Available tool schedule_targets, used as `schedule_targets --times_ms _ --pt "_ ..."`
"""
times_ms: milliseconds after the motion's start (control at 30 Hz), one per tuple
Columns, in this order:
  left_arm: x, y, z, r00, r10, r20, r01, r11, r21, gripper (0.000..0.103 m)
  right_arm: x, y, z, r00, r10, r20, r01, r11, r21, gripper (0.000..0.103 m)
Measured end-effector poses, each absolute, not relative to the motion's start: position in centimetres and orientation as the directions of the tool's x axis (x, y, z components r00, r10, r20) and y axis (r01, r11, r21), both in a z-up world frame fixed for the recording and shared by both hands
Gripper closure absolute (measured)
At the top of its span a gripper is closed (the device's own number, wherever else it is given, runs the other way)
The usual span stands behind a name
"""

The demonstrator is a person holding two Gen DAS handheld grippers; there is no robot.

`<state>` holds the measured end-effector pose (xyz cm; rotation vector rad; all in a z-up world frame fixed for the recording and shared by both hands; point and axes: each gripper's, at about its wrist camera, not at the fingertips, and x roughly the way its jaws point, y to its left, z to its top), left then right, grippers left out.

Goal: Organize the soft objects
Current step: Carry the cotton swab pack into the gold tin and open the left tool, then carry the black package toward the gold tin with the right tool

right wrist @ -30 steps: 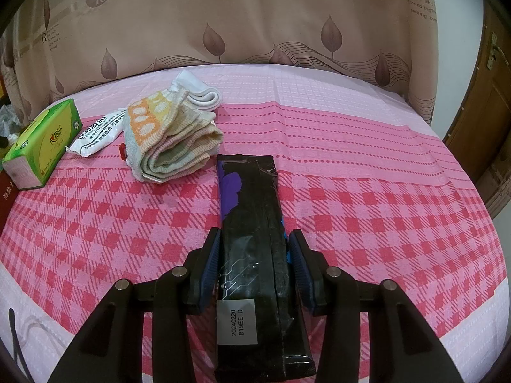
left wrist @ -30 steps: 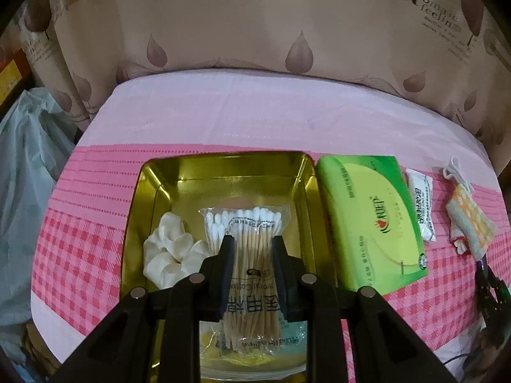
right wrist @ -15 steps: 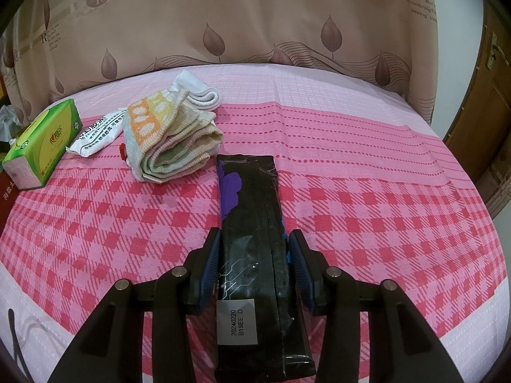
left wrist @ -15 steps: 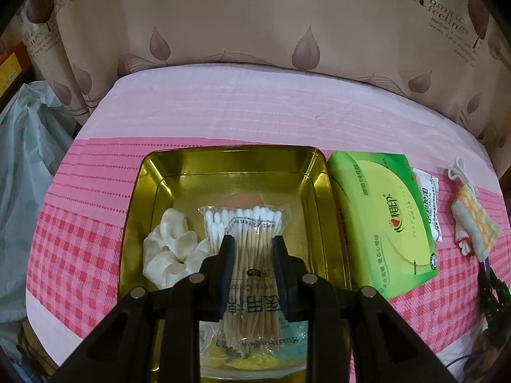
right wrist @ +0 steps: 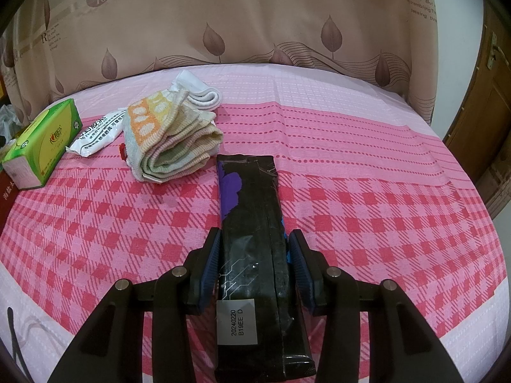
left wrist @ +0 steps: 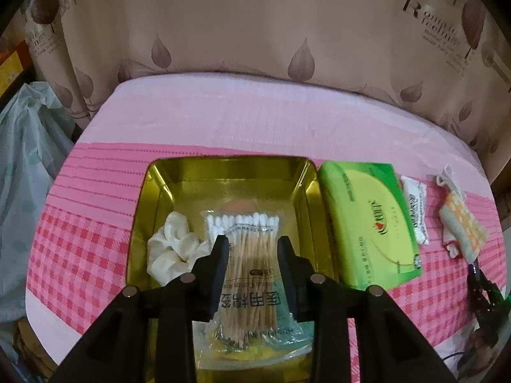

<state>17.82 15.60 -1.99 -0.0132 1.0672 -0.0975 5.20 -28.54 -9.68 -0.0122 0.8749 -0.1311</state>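
Tablecloth (right wrist: pixel 367 210): pink, red-and-pink check with dotted red stripes; tray (left wrist: pixel 159 191): shiny gold; cotton swab pack (left wrist: pixel 250 255): white tips, tan sticks, clear wrap with a teal label; scrunchie (left wrist: pixel 172 252): cream-white; tissue pack (left wrist: pixel 367 223): lime green with a red logo; folded towel (right wrist: pixel 169 140): orange, yellow and pale green bands; long packet (right wrist: pixel 252 223): black with a purple patch and a white label; curtain (right wrist: pixel 255 25): beige with brown leaves and lettering.

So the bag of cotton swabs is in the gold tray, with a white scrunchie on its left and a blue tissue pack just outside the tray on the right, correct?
Not quite: the tissue pack is green, not blue, as the left wrist view shows. The rest holds: the bag of cotton swabs lies in the gold tray, with the white scrunchie on its left and the pack just outside the tray on the right.
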Motion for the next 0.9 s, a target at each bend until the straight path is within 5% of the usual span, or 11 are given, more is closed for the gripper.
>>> schedule_targets --times_ms 600,900 --pt "8.9 19.1 0.4 0.638 0.102 -0.763 0.011 0.990 0.141 0.061 5.1 -28.5 -9.6 0.624 -0.119 -0.772 0.104 0.992 -0.069 0.065" --pt "8.0 22.1 -1.6 0.621 0.133 -0.772 -0.053 0.990 0.128 0.060 4.7 -27.6 -9.0 0.609 -0.161 -0.777 0.139 0.986 -0.096 0.068"
